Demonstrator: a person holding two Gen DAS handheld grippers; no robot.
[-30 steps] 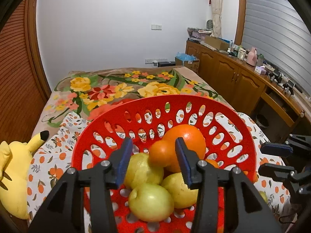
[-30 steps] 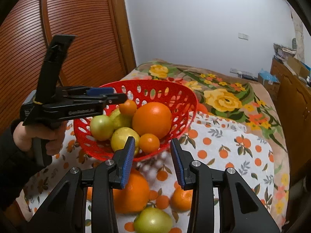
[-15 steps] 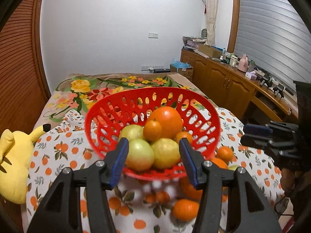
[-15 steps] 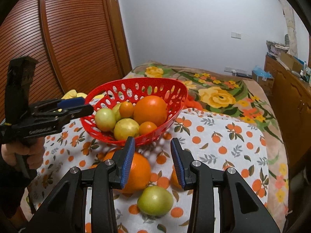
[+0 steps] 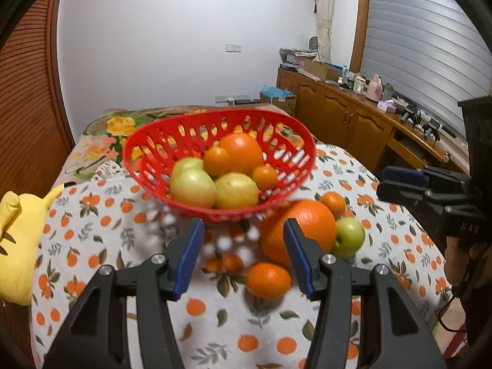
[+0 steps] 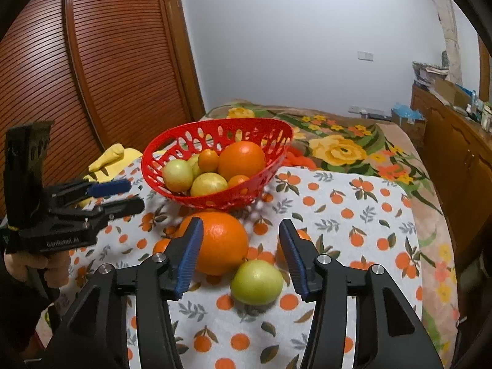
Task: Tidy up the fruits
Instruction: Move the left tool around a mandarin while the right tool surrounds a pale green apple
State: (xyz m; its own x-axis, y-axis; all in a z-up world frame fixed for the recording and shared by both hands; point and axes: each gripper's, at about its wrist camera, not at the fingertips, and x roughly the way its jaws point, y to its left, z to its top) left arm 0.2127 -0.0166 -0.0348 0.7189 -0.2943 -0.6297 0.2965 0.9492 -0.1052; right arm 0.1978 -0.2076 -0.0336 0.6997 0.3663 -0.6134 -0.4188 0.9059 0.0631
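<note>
Fruits are split between the red perforated plastic basket [image 5: 295,166] and the white orange-print cloth [image 5: 123,236] it sits on. The basket holds a big orange [image 5: 242,153], two small tangerines and three yellow-green round fruits, and it's out past the tips of both grippers. The left gripper [image 5: 243,253] has its blue-padded jaws spread wide with nothing between them; a loose small tangerine [image 5: 268,280] lies on the cloth right between the jaw tips, a little toward the right jaw. A large loose orange [image 5: 303,233] is just behind the right jaw, partly covered by it, with a green apple [image 5: 350,236] touching its far side and another small tangerine [image 5: 333,203] beyond that. The right gripper [image 6: 241,256] is wide open too and holding nothing; from its camera the same large orange [image 6: 221,243] sits just inside the left jaw tip and the green apple [image 6: 256,281] is between the jaws, lower down. A yellow plush toy [image 5: 18,240] lies well off to the left of the left jaws, at the cloth's edge.
</note>
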